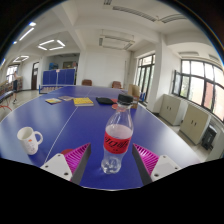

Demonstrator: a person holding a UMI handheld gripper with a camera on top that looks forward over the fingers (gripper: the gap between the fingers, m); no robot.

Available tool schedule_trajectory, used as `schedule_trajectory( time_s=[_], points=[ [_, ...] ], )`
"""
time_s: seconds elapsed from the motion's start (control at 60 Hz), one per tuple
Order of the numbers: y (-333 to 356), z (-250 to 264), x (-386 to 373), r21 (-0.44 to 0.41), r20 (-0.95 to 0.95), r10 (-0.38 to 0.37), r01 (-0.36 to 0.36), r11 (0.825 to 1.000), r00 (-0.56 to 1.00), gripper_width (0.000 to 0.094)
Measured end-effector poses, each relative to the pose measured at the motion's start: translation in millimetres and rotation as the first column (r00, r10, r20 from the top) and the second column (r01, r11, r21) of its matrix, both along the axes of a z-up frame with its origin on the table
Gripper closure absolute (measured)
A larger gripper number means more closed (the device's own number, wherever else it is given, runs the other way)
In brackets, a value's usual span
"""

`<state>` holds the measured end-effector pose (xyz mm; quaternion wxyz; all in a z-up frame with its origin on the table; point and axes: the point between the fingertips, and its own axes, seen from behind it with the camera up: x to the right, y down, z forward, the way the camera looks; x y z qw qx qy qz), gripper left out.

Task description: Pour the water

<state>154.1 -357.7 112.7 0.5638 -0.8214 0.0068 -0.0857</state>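
Observation:
A clear plastic bottle [118, 135] with a red label and a red cap stands upright on the blue table [70, 125]. It sits between my gripper's fingers [112, 158], with a gap showing at each side, so the gripper is open. The pink pads [77, 156] flank the bottle's lower half. A white mug [30, 138] stands on the table to the left, well apart from the left finger.
Farther along the table lie a yellow book [83, 101], a flat dark item [105, 100] and a dark cup [125, 99]. A white line runs down the table. Cabinets [178, 108] stand under the windows on the right.

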Motion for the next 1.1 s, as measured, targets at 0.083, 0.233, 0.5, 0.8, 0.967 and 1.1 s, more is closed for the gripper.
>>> schedule_trajectory(
  time_s=[0.083, 0.233, 0.5, 0.8, 0.967, 1.1],
  points=[
    [36.7, -10.8, 7.6, 0.021, -0.025, -0.013, 0.014, 1.000, 1.000, 0.0102],
    [69.3, -22.3, 15.9, 0.059, -0.047, 0.007, -0.004, 0.998, 0.999, 0.0323],
    [72.7, -21.3, 20.4, 0.104, -0.024, -0.036, 0.038, 0.994, 0.999, 0.0579],
    [45.3, 101.4, 49.9, 0.215, 0.395, -0.236, 0.160, 0.963, 0.888, 0.0580],
    [45.5, 213.9, -1.2, 0.311, 0.777, -0.296, 0.069, 0.948, 0.556, 0.0576],
    [59.8, 253.5, -94.3, 0.247, 0.967, -0.237, -0.116, 0.962, 0.093, 0.0576]
  ],
)
